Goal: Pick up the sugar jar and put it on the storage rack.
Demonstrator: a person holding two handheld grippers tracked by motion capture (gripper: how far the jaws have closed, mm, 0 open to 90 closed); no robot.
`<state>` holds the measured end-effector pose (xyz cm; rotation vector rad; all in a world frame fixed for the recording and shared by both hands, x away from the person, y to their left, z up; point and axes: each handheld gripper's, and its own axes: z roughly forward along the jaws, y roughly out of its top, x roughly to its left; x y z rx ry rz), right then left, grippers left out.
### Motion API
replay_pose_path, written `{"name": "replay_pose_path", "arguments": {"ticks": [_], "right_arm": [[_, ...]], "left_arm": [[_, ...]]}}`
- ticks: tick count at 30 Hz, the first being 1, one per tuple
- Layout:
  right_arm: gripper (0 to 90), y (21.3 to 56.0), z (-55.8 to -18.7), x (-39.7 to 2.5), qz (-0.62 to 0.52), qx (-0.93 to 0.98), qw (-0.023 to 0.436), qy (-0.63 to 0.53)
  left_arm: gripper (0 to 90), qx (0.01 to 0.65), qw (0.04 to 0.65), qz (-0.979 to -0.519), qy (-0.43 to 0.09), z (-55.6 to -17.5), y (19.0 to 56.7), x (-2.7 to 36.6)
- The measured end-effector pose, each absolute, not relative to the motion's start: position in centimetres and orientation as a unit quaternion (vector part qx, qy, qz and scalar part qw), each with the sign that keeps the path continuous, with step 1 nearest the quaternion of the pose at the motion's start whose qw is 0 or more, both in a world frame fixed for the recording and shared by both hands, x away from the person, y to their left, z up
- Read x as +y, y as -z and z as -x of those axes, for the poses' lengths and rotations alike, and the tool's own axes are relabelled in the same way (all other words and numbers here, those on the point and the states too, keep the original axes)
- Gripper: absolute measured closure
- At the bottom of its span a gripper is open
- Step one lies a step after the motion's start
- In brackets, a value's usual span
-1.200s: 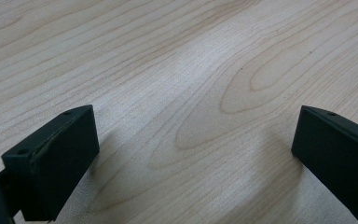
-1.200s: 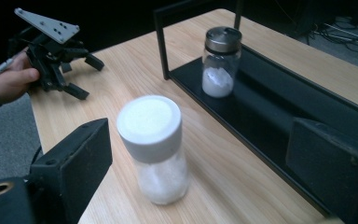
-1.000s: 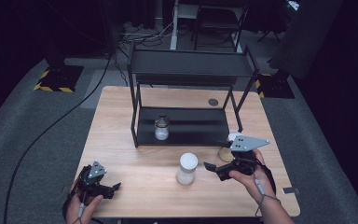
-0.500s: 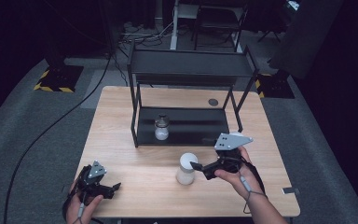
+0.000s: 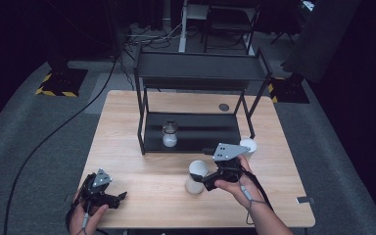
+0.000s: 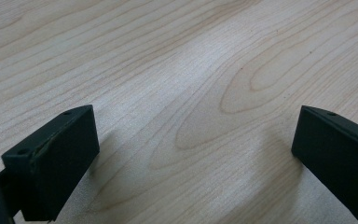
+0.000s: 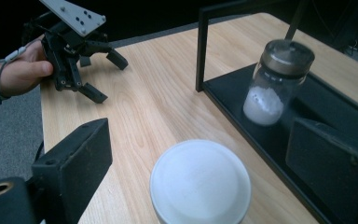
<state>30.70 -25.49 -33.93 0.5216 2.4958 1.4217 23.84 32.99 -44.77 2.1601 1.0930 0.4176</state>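
My right tongs (image 5: 201,180) are spread wide with a jaw on either side of the white-lidded jar (image 5: 196,176), which stands upright on the table (image 5: 127,122) just in front of the black shelf rack (image 5: 196,78); in the right gripper view its round lid (image 7: 200,182) sits between the jaws, and I cannot tell whether either touches it. My left tongs (image 5: 117,198) rest low over bare wood at the near left corner, released and empty. A glass jar (image 5: 170,134) of white powder stands on the rack's lower shelf, and a white cup (image 5: 248,146) sits beside the rack's right leg.
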Motion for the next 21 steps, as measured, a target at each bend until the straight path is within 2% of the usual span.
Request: {"name": "replay_pose_path", "arguments": {"ticks": [7, 21], "right_arm": [[7.6, 35.1, -30.9, -25.1, -0.18, 0.855, 0.106, -0.475], [15.6, 36.7, -31.9, -24.4, -0.179, 0.869, 0.096, -0.452]], "left_arm": [[0.1, 0.419, 0.336, -0.828, -0.16, -23.8, 44.8, 33.0], [0.2, 0.419, 0.336, -0.828, -0.16, -23.8, 44.8, 33.0]]}}
